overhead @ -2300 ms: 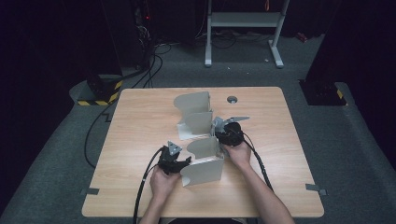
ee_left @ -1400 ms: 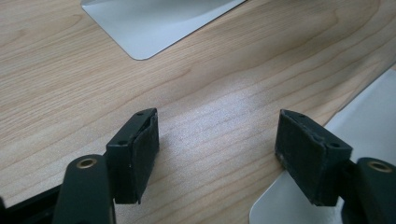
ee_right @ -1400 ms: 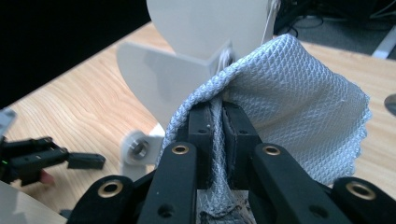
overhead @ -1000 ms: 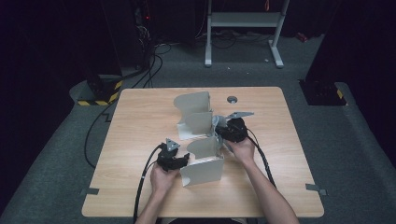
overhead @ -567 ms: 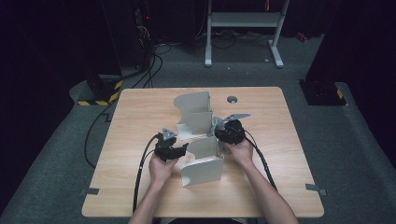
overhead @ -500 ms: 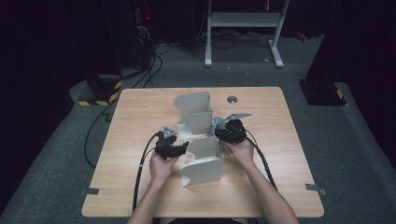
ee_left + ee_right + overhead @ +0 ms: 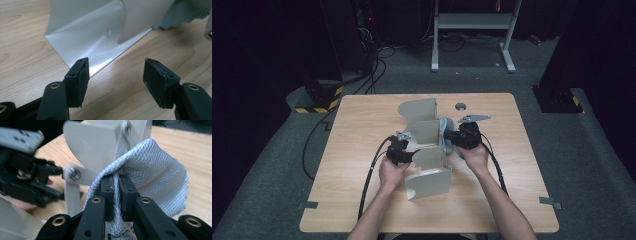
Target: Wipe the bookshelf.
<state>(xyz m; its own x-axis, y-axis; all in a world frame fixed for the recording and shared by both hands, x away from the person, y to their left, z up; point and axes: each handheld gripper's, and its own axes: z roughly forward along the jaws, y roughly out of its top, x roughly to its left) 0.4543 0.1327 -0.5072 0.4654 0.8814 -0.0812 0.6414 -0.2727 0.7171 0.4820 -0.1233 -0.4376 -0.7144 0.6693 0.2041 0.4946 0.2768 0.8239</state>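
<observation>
In the right gripper view the grey mesh cloth (image 7: 150,170) runs down between the fingers (image 7: 107,192) and off the bottom edge, so its lower end cannot be seen; the cloth also covers part of the grey metal rack (image 7: 100,142) behind it, and the rack's top is cut by the upper edge; the left gripper (image 7: 27,182) beyond is blurred and cropped at the left edge. In the left gripper view the rack's shiny panel (image 7: 87,37) is cut off at the top; a corner of the cloth (image 7: 185,15) is clipped at the upper right. In the high view the small round thing (image 7: 460,106) on the table (image 7: 362,150) is too small to tell; the cloth (image 7: 443,131) is mostly hidden behind the rack (image 7: 427,150) and the right gripper (image 7: 452,136).
</observation>
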